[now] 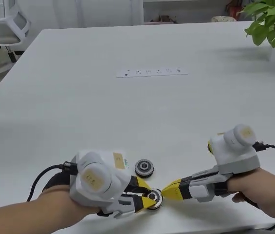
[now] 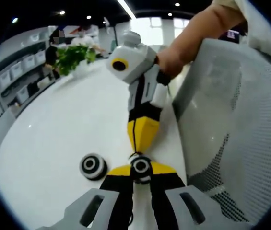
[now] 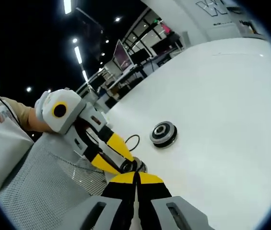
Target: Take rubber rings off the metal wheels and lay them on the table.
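Stripping is in hand: a metal wheel [image 2: 140, 166] is clamped by the left gripper [image 1: 149, 199] at the tabletop [image 1: 127, 112] edge. The right gripper [image 1: 169, 191], jaws pressed together, is set at its rim. Next, the rubber ring must be pinched and peeled away.

L gripper [image 1: 149, 195]: jaws clamped on small wheel [image 1: 155, 198], gripped betw. yellow tips. R gripper [image 1: 165, 191]: jaws pressed together, no gap seen, tips touching wheel's rim directly ahead of L jaws. Grippers tip-to-tip, approx. in line, pointing at each other. L hand [image 1: 62, 197] and R hand [image 1: 259, 190] wrapped round gripper bodies behind jaws. Forearms angled inward.
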`<state>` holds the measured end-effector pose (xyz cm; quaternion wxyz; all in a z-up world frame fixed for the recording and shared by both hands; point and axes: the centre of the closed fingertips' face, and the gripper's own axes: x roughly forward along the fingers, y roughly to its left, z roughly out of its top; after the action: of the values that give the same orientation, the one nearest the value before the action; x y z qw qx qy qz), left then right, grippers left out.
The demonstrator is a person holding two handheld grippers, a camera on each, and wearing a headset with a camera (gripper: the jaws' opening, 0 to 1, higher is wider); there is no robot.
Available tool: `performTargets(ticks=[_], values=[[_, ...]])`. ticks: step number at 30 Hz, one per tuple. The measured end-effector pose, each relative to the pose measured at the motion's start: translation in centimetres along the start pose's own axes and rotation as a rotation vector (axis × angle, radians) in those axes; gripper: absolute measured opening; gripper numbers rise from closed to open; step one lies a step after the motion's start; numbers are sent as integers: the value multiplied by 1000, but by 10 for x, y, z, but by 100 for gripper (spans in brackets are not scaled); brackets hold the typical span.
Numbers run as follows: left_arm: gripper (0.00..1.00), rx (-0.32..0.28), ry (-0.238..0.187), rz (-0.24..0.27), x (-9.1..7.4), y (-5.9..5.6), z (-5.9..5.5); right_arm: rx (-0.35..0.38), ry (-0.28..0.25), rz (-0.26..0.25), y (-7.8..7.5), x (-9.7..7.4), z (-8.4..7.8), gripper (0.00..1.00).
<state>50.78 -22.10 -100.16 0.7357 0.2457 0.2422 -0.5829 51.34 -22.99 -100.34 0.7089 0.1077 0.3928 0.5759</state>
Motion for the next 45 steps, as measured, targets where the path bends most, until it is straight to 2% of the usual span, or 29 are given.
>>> performTargets(ticks=[7,10,33,39,45], values=[[12,-4,5,3,0,1,-1,11,-9,33,8,2,2,0],[12,-6,5,4,0,0,0,3,4,37,9,5,1,0],[12,-5,0,0,0,2,0,-5,0,61,14,7,1,0],[12,-4,-1,0,0,-2,3,-8,1,79,19,8,2,0],[12,-5,-4,-2,0,0,1,5,-24,106,24,8,6,0]])
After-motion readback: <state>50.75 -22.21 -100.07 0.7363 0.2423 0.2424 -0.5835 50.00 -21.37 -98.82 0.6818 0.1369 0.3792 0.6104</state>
